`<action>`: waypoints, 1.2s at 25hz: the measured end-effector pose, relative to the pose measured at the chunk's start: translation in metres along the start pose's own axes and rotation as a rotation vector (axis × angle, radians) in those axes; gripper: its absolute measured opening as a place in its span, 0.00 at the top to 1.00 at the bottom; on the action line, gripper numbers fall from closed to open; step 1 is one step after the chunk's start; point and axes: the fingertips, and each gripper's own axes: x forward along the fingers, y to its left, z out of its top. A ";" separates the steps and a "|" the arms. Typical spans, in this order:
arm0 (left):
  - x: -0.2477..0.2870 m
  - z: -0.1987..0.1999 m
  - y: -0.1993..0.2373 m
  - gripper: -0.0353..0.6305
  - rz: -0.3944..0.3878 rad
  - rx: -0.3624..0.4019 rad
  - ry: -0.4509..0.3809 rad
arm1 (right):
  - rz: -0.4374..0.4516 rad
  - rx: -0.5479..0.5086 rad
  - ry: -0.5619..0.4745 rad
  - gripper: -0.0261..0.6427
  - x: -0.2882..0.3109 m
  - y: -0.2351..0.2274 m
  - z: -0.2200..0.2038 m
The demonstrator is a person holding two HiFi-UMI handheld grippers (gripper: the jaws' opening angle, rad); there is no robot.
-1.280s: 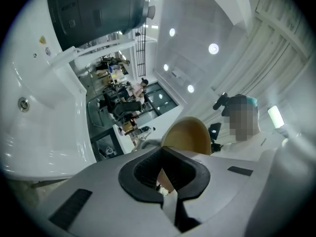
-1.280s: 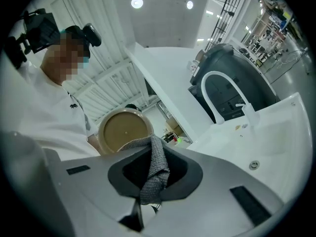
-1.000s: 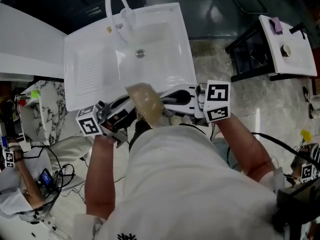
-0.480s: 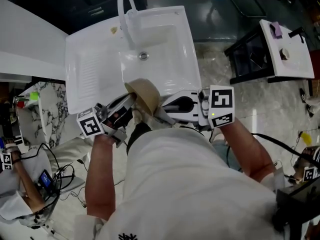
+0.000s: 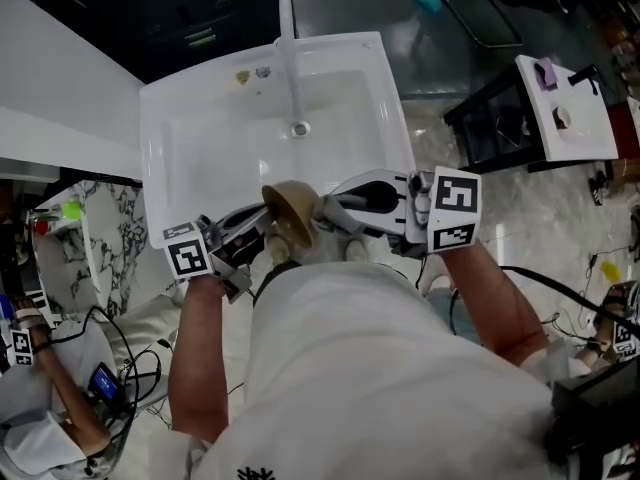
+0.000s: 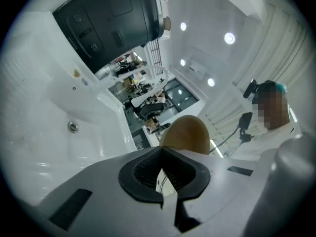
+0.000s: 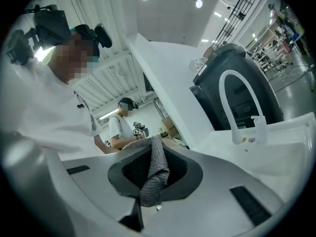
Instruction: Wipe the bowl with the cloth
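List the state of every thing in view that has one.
left gripper: shut on the bowl's rim
bowl: held tilted by the sink front edge
right gripper: shut on the cloth
cloth: bunched, pinched between the jaws
faucet: no water visible

Support: white sink (image 5: pixel 160 138) straight in front of you | Basin: drain (image 5: pixel 300 128) at its middle, white faucet (image 5: pixel 290 58) rising from the far rim | Far rim: small yellowish bit (image 5: pixel 243 78) beside the faucet | Below you: pale stone floor (image 5: pixel 500 208)
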 end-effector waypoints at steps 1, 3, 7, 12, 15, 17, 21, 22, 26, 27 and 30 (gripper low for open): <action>-0.003 0.000 0.001 0.93 -0.001 0.004 0.018 | -0.020 -0.002 -0.009 0.91 0.005 -0.005 0.004; -0.010 0.002 0.004 0.93 -0.009 0.012 0.049 | -0.083 -0.011 -0.017 0.91 0.016 -0.017 0.006; -0.028 0.010 0.020 0.93 0.020 0.031 0.107 | -0.261 -0.034 0.021 0.91 0.037 -0.050 -0.004; -0.056 0.034 0.048 0.93 0.105 0.041 0.141 | -0.435 -0.061 0.108 0.91 0.053 -0.080 -0.023; -0.075 0.053 0.073 0.93 0.212 0.028 0.121 | -0.494 -0.084 0.155 0.91 0.063 -0.086 -0.035; -0.087 0.066 0.092 0.93 0.301 0.022 0.108 | -0.518 -0.086 0.169 0.91 0.071 -0.089 -0.041; -0.112 0.084 0.125 0.93 0.442 -0.018 0.092 | -0.547 -0.091 0.189 0.91 0.088 -0.089 -0.050; -0.117 0.089 0.133 0.93 0.468 -0.028 0.090 | -0.552 -0.091 0.194 0.91 0.093 -0.089 -0.052; -0.139 0.104 0.165 0.93 0.594 -0.054 0.093 | -0.576 -0.094 0.212 0.91 0.107 -0.095 -0.060; -0.144 0.107 0.173 0.93 0.627 -0.056 0.096 | -0.583 -0.095 0.213 0.91 0.110 -0.097 -0.061; -0.162 0.117 0.197 0.93 0.718 -0.061 0.097 | -0.601 -0.092 0.211 0.91 0.120 -0.101 -0.066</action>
